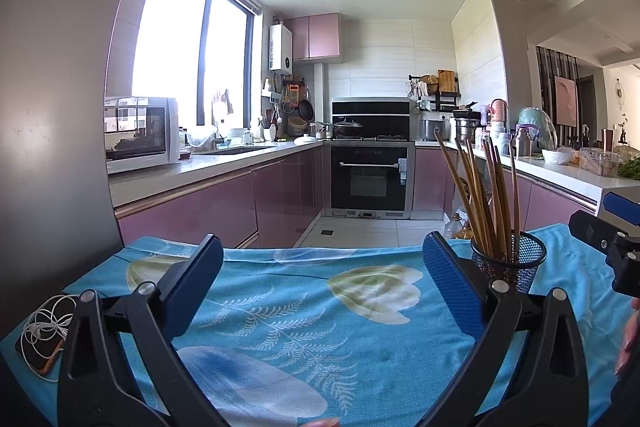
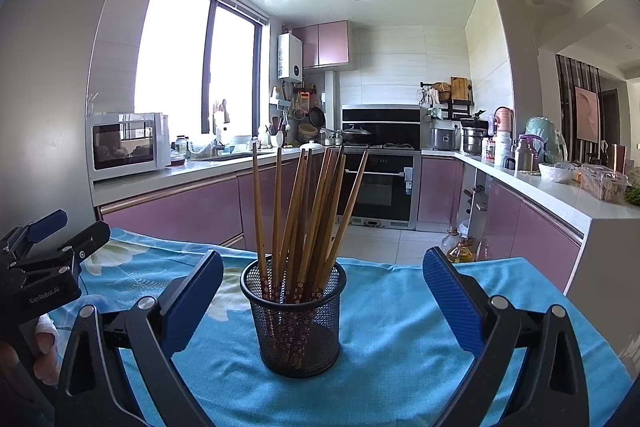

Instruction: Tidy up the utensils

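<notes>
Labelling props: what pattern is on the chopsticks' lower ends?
Small pale flowers on dark red, seen on the chopsticks inside the mesh cup; right wrist view.

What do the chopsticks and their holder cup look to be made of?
Chopsticks: probably wood or bamboo, matte brown with visible grain, and dark lower ends painted with small flowers. Holder cup: likely black wire mesh, since the sticks show through its see-through walls.
</notes>
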`<state>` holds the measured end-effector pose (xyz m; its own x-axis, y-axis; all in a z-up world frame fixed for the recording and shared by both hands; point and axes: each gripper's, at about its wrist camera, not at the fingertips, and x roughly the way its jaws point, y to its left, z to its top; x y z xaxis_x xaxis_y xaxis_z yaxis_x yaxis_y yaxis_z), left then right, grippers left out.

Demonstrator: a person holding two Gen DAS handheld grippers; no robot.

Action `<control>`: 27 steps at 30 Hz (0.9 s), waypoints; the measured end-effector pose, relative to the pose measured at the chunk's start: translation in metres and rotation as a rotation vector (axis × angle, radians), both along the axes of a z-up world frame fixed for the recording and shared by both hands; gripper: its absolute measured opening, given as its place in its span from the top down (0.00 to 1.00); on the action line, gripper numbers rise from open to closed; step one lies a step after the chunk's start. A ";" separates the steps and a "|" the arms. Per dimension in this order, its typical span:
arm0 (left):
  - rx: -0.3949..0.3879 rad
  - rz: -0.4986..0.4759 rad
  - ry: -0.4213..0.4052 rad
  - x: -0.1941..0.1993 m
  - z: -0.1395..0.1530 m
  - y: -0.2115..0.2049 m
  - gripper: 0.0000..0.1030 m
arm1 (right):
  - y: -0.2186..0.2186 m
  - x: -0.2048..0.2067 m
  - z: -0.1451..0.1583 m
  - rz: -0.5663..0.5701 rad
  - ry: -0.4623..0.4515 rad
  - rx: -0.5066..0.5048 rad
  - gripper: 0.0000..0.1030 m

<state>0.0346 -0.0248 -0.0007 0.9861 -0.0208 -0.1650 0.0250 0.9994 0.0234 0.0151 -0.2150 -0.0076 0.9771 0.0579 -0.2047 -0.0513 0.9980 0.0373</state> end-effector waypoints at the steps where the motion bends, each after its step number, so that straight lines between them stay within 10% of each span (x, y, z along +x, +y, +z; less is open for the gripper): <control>1: -0.002 -0.003 0.002 0.000 0.000 0.000 0.05 | 0.000 0.000 0.000 0.001 0.000 -0.001 0.06; 27: 0.003 0.003 -0.001 0.001 0.000 0.002 0.05 | -0.001 0.001 0.000 -0.003 -0.001 0.004 0.06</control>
<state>0.0357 -0.0230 -0.0006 0.9863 -0.0174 -0.1639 0.0220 0.9994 0.0261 0.0158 -0.2162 -0.0076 0.9775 0.0557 -0.2032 -0.0483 0.9980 0.0411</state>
